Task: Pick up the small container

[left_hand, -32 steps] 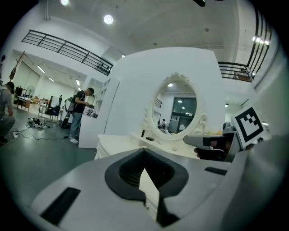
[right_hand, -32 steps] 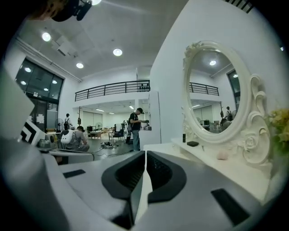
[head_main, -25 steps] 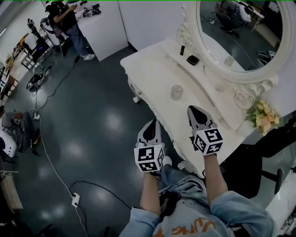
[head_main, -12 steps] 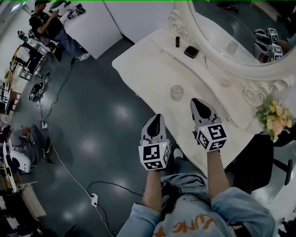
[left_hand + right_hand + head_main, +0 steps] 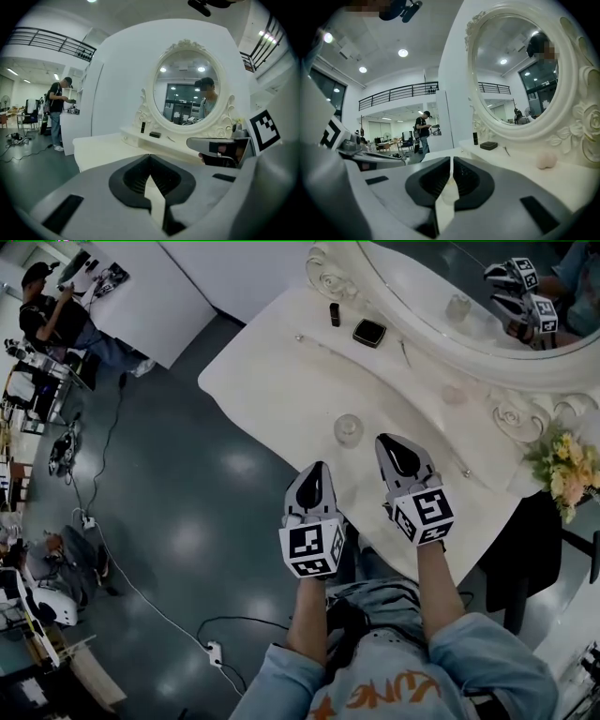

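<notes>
We see a big room with a dark glossy floor (image 5: 187,493) and a white carved vanity table (image 5: 272,381) under an oval white-framed mirror (image 5: 431,268). The small clear glass container (image 5: 348,430) stands upright on the tabletop near its front edge, just ahead of both tools, touching neither. The left gripper (image 5: 314,470) and right gripper (image 5: 388,441) hover with jaws together, holding nothing.

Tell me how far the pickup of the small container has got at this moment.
Done: nothing yet. The container stands untouched on the table.
In hand: nothing. The left claw and right claw are both shut and empty, hovering near it.
Left: open a claw, reach the container, grip it and lift.
</notes>
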